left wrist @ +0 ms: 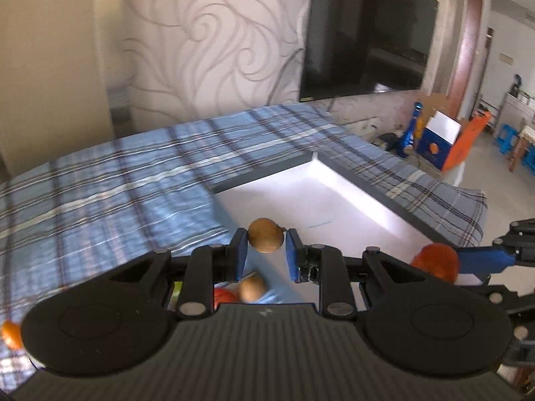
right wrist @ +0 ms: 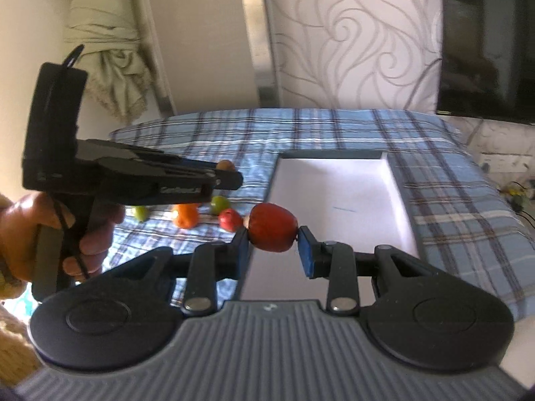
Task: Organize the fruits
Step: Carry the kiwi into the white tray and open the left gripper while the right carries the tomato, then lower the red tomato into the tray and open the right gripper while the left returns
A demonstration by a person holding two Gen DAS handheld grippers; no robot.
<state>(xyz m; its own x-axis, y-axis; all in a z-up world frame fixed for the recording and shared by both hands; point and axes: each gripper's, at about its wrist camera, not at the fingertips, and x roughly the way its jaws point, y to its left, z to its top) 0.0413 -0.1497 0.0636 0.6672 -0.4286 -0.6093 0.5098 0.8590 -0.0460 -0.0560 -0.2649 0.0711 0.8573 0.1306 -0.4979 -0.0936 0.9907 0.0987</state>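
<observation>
Now left claw (left wrist: 266,245) gripping brown fruit (left wrist: 265,235), right claw (right wrist: 272,245) gripping red fruit (right wrist: 273,227)

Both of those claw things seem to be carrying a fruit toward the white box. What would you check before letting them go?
1. Left gripper clamped on the brown fruit: ok.
2. Right gripper clamped on the red fruit: ok.
3. White box has bare floor to drop onto: ok, no fruit seen inside.
4. Brown fruit over the box: cannot tell, it appears near the box's left edge.
5. Red fruit over the box: cannot tell, it also sits by the left wall.
6. Fruits still left on the checked cloth: not ok, several remain.
</observation>
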